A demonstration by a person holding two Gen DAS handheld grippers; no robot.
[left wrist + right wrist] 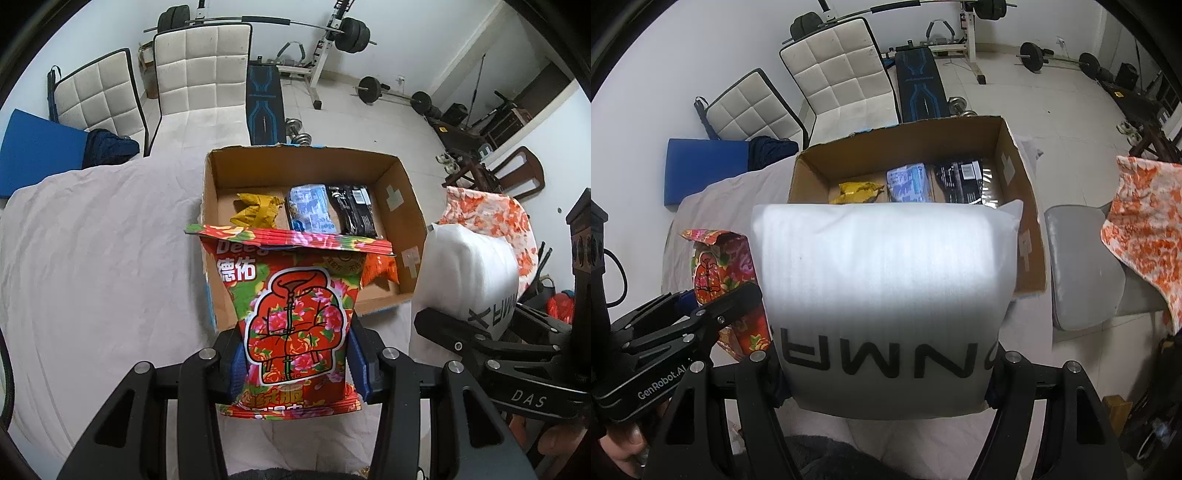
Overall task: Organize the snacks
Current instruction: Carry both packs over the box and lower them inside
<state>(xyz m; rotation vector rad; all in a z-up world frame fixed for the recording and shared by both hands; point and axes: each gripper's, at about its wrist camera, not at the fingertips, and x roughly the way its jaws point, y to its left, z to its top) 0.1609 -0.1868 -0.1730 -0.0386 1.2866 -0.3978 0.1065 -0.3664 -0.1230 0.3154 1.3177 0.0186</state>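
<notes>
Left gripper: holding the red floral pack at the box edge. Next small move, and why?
Probably ease the left gripper forward over the box and lower the red pack into the bare near-left floor. The pack is clamped, still above the near wall; the yellow, blue and black packs fill the far row.

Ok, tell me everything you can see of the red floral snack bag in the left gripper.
The red floral snack bag is a glossy puffed packet printed with a flowered jacket and white lettering, its crimped top seal sealed. It stands upright, pinched near its lower end by the left gripper, held in front of the cardboard box. Nothing else visibly touches it.
</notes>
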